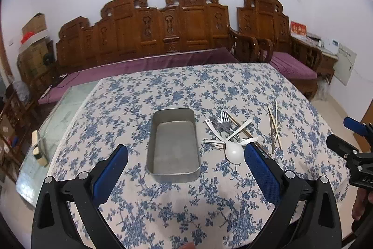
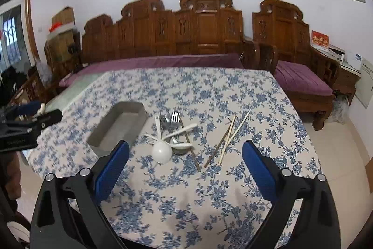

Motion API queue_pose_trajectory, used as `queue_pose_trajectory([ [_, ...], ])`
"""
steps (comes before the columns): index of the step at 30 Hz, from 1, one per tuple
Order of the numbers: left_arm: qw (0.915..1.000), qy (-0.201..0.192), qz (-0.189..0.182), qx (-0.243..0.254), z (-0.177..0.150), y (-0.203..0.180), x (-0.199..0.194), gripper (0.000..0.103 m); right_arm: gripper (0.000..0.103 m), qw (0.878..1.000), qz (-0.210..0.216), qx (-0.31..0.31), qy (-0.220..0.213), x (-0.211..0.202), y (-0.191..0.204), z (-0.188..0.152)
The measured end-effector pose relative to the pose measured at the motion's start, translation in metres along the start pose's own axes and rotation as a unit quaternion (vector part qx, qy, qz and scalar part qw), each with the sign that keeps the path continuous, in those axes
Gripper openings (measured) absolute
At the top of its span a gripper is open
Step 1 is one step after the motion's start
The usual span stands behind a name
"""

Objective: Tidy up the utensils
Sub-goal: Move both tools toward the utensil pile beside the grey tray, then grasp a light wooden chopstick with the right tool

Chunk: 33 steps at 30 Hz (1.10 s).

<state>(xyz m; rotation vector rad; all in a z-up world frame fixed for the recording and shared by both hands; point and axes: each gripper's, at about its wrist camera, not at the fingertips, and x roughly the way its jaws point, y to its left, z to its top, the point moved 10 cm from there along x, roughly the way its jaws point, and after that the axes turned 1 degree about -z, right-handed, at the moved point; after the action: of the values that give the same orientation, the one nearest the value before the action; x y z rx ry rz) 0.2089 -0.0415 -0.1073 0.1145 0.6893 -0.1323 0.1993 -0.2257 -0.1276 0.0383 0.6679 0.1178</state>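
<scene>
Rectangular grey metal tray [image 1: 173, 144] sits straight ahead of my left gripper [image 1: 186, 166], between its fingertips, on the blue-flowered white tablecloth [image 1: 144, 209]. Tray interior bare; nothing in it. From the right wrist view the same tray lies ahead and to the left, just past my left-side pad.

Right of the tray: heap of utensils, just beside it but not touching. White plastic ladle-shaped spoon [image 2: 161, 151] nearest me, bowl toward me. Metal forks [image 2: 175, 119] at the far end, tines pointing away. More white plastic handles [image 2: 179, 130] crossed over the heap. One dark brown chopstick [image 2: 190, 144] runs under the pile.

Further right, apart from the heap: loose bundle of pale and brown wooden chopsticks [image 2: 229, 138], roughly parallel, fanned at the far ends.

Left gripper: spread wide, blue pads [image 1: 110, 173] well apart, holding nothing, above the cloth. Right gripper [image 2: 185, 166]: likewise spread wide, holding nothing, spoon and chopsticks lying ahead between its fingers.

Hard to make out: how many forks and spoons are stacked in the heap; lower pieces overlap. Left view's right pad covers the heap's near edge.
</scene>
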Motion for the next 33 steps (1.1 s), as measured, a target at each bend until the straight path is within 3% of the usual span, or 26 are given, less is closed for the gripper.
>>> queue_pose_trajectory([
  [5,0.9996,0.015,-0.019,0.018,0.006,-0.018,0.027,0.097,0.089,0.999,0.012,-0.016,0.027,0.033,-0.008,-0.005],
  [12,0.9973,0.039,-0.058,0.023,0.001,-0.046,0.069,0.096,0.065,0.997,0.012,-0.029,0.075,0.09,-0.03,-0.025],
  [18,0.994,0.075,-0.077,0.02,-0.012,-0.064,0.104,0.084,0.06,0.994,0.016,-0.022,0.102,0.137,-0.054,-0.036],
  [26,0.9918,0.097,-0.079,0.026,-0.022,-0.079,0.13,0.076,0.037,0.987,0.009,0.023,0.157,0.214,-0.093,-0.052],
  [33,0.9903,0.111,-0.067,0.05,-0.026,-0.087,0.143,0.075,0.036,0.98,0.001,0.088,0.179,0.251,-0.117,-0.056],
])
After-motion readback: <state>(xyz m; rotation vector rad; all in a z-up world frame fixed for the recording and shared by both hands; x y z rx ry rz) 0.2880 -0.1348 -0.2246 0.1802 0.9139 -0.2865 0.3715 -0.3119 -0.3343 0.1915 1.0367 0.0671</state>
